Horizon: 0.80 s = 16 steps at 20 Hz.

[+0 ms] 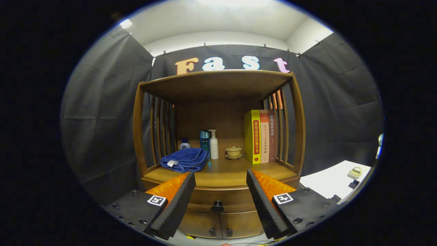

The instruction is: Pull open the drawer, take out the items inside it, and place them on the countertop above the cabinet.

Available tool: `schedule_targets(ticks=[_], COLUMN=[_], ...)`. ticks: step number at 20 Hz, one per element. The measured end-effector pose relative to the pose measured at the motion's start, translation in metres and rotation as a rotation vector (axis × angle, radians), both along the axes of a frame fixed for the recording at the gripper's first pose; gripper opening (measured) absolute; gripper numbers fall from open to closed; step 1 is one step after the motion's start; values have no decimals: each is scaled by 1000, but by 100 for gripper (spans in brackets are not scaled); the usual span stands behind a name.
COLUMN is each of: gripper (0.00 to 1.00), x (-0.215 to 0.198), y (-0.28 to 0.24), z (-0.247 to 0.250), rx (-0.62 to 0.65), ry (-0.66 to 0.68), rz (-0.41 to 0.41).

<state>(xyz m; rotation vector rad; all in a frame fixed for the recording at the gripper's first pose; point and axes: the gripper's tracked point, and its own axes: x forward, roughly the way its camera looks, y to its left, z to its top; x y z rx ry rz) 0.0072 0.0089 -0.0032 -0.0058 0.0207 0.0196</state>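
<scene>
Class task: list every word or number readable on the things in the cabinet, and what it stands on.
"2022", "常用法律法规全书": yellow book spine.
Orange book, brown book spines: too blurred to be sure.
Bottles: labels too small.
Gripper, open, fingers either side of the drawer knob: square markers, no words.

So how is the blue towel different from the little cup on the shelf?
The blue towel is soft, folded and lies flat; the little cup is hard, pale and stands upright on a saucer. The towel is much wider than the cup. Both rest on the countertop, beyond the open gripper.
</scene>
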Motion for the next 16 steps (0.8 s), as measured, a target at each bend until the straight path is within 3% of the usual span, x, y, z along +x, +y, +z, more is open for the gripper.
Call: schedule_targets(ticks=[7,16], gripper=[98,99], x=[4,38], y=[-2,-4], z=[-5,-105], rx=[-15,7], ry=[6,196], rz=[3,1])
